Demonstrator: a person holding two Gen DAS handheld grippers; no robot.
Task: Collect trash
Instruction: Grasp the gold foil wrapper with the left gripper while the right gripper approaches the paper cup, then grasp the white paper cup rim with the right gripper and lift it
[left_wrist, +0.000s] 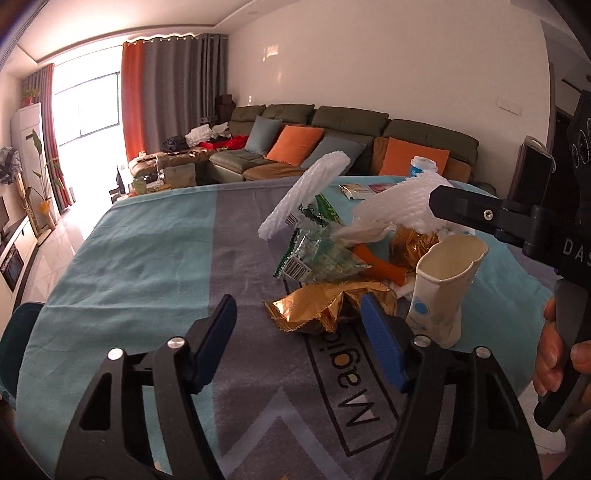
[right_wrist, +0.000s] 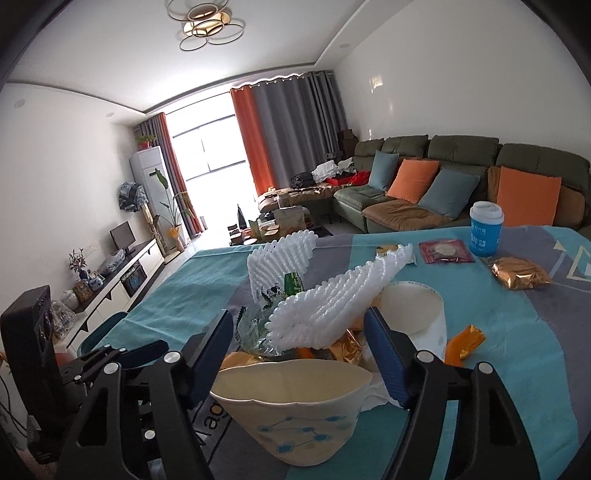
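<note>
A heap of trash lies on the blue-grey tablecloth (left_wrist: 147, 266): a gold foil wrapper (left_wrist: 325, 306), a clear green-printed bag (left_wrist: 314, 251), white foam netting (left_wrist: 303, 195), an orange wrapper (left_wrist: 380, 271) and a squashed paper cup (left_wrist: 443, 288). My left gripper (left_wrist: 299, 347) is open and empty, just short of the gold wrapper. My right gripper (right_wrist: 299, 354) is open, with the squashed paper cup (right_wrist: 291, 406) low between its fingers and the foam netting (right_wrist: 325, 306) beyond. A second paper cup (right_wrist: 413, 314) stands behind.
Farther back on the table are a blue lidded cup (right_wrist: 485, 234), a dark red sachet (right_wrist: 445, 251), a gold packet (right_wrist: 519, 273) and an orange wrapper (right_wrist: 463, 341). A teal chair (left_wrist: 18, 343) stands at the table's left edge. A sofa (right_wrist: 461, 184) is behind.
</note>
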